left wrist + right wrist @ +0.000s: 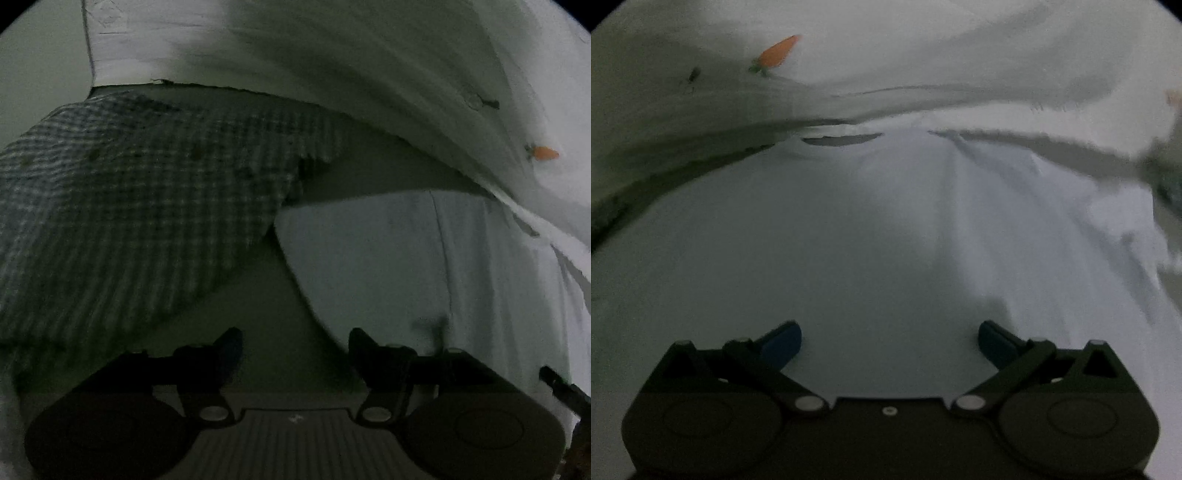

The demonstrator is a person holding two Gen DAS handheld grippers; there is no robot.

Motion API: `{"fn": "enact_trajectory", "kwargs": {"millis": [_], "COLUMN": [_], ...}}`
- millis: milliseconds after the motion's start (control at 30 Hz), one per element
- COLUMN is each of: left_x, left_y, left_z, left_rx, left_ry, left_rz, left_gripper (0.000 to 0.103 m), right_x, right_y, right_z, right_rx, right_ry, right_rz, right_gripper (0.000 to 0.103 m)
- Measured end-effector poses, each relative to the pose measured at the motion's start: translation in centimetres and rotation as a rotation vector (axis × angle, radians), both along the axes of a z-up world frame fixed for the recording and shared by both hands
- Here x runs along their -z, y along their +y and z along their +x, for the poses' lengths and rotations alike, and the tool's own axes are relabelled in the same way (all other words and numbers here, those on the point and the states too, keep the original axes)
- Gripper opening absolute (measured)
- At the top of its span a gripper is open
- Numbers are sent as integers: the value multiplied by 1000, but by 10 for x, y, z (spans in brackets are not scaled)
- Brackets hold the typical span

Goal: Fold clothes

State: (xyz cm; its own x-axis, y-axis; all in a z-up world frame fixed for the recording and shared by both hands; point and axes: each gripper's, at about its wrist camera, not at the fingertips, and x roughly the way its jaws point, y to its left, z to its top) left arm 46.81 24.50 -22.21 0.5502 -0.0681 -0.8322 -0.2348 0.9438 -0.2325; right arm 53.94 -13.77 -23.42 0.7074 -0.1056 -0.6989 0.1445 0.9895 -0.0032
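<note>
A white garment lies spread flat under my right gripper, which hangs open above it with nothing between its blue pads. A dark slit like a neck opening shows at the garment's far end. In the left wrist view the same white garment lies right of centre. A blue-and-white checked garment lies to the left. My left gripper is open over the dull surface between them and holds nothing.
A crumpled white sheet with a small orange carrot print rises behind the clothes, the carrot print showing at the upper left in the right wrist view. A dark object pokes in at the lower right edge. The light is dim.
</note>
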Motion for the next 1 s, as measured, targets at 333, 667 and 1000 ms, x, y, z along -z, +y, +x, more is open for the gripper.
{"fn": "enact_trajectory", "kwargs": {"millis": [333, 667, 1000], "left_x": [16, 8, 13], "left_y": [8, -6, -81], "left_z": [58, 65, 84], "left_rx": [-4, -8, 211], "left_ry": [-49, -151, -167], "left_rz": [11, -171, -575], "left_gripper": [79, 4, 13], "right_x": [10, 10, 10], "right_y": [9, 9, 8], "right_z": [19, 18, 19], "right_rx": [39, 39, 39], "right_ry": [-91, -94, -87], "right_rz": [-19, -19, -15], "right_gripper": [103, 103, 103]}}
